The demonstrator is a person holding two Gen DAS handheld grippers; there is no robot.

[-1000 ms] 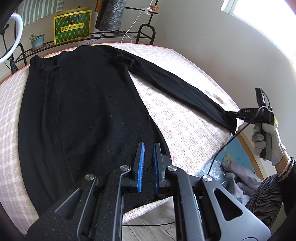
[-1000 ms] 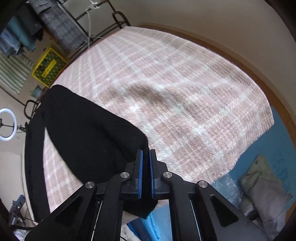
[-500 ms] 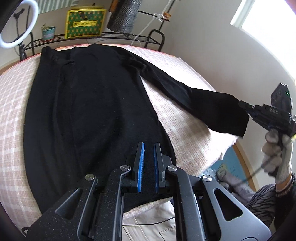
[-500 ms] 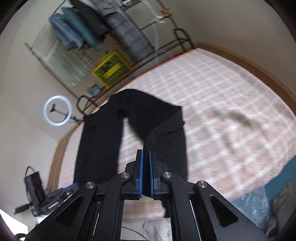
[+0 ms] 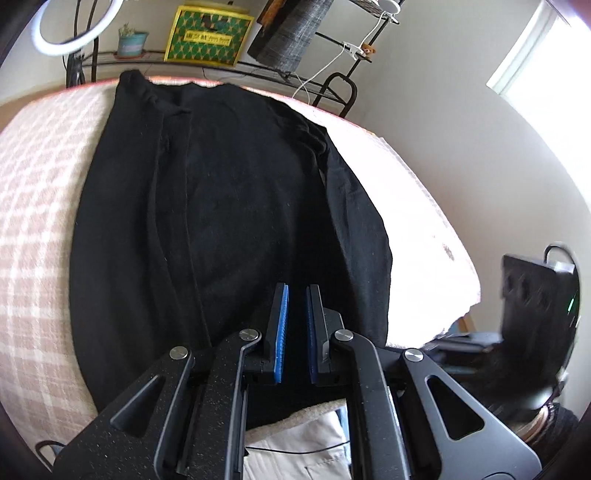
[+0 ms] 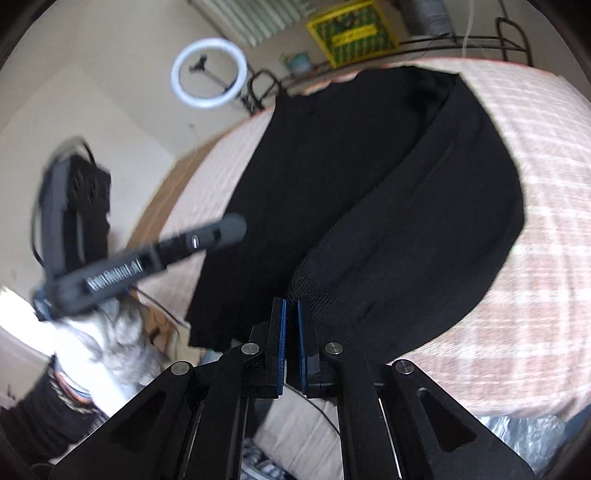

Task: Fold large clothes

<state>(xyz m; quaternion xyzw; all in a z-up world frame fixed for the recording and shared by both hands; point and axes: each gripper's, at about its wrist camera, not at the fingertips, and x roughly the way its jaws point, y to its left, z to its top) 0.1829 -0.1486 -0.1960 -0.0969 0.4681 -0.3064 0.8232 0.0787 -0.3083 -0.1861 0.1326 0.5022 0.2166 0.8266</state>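
Note:
A long black garment (image 5: 229,206) lies flat on the pink checked bed (image 5: 33,192), collar at the far end. Its right sleeve (image 5: 354,221) runs down along the body's right side. In the right wrist view my right gripper (image 6: 291,301) is shut on the sleeve's ribbed cuff (image 6: 314,284), and the sleeve (image 6: 443,206) curves back to the shoulder. My left gripper (image 5: 297,291) hovers over the hem end, pads close together, with no cloth seen pinched. A gloved hand (image 6: 110,332) holds it, blurred, at the bed's left side.
A metal rack (image 5: 332,85) stands behind the bed with a yellow-green box (image 5: 207,35), a plant pot (image 5: 131,40) and hanging grey cloth (image 5: 291,33). A ring light (image 6: 208,74) stands at the far left corner. A bright window (image 5: 535,55) is at the right.
The right gripper has carried the cuff from far out at the bed's right edge in toward the body, so the sleeve is drawn alongside the garment. The left gripper shifted and rolled a little.

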